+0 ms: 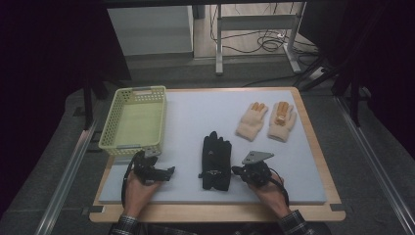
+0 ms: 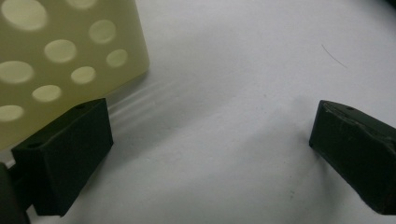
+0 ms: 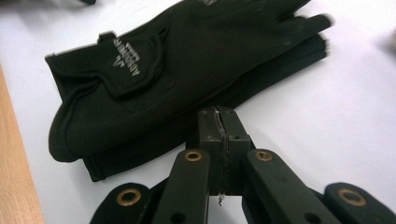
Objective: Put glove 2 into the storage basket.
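white mat (image 1: pixel 195 117), black gloves (image 3: pixel 177 60), grey logo lettering

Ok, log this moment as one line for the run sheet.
left tool: open, beside perforated yellow plastic basket | right tool: shut, empty, at edge of black fabric gloves | cream knitted gloves: untouched

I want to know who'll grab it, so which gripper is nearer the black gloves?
Right. The right gripper sits at the black gloves' edge, jaws shut. The left gripper rests apart, nearer the yellow basket, jaws open.
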The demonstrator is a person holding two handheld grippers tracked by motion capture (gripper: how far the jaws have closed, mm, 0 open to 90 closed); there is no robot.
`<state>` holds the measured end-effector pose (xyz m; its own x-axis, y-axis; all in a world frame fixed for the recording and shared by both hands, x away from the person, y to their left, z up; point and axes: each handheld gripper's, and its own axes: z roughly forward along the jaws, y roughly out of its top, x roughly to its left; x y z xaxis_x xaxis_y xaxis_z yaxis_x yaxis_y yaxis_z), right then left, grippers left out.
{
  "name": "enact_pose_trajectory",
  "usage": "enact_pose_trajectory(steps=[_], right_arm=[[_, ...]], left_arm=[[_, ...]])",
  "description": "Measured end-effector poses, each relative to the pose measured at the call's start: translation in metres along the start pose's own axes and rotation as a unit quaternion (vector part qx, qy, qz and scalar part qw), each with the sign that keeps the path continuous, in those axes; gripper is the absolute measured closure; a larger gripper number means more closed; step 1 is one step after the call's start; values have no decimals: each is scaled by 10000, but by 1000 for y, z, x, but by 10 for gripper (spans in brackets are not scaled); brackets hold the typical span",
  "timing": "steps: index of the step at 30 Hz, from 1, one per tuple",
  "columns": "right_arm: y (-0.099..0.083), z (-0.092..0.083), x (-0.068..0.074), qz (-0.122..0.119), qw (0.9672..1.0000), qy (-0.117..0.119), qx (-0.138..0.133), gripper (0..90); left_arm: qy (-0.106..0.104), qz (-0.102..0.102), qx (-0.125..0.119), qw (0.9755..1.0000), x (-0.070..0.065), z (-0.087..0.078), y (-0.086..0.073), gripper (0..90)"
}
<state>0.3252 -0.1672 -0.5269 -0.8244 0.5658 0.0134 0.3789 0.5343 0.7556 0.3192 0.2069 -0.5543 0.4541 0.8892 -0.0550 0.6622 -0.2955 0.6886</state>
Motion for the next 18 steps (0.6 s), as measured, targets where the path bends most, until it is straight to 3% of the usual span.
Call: enact_pose_trajectory(steps=[5,18], right_arm=[[0,11,7,-102,9999,86,51,882],[14,30,20,-57,9990,436,88,883]], left_arm=[[1,1,-2,10000,0,0,0,0],[-1,0,0,10000,0,0,0,0]])
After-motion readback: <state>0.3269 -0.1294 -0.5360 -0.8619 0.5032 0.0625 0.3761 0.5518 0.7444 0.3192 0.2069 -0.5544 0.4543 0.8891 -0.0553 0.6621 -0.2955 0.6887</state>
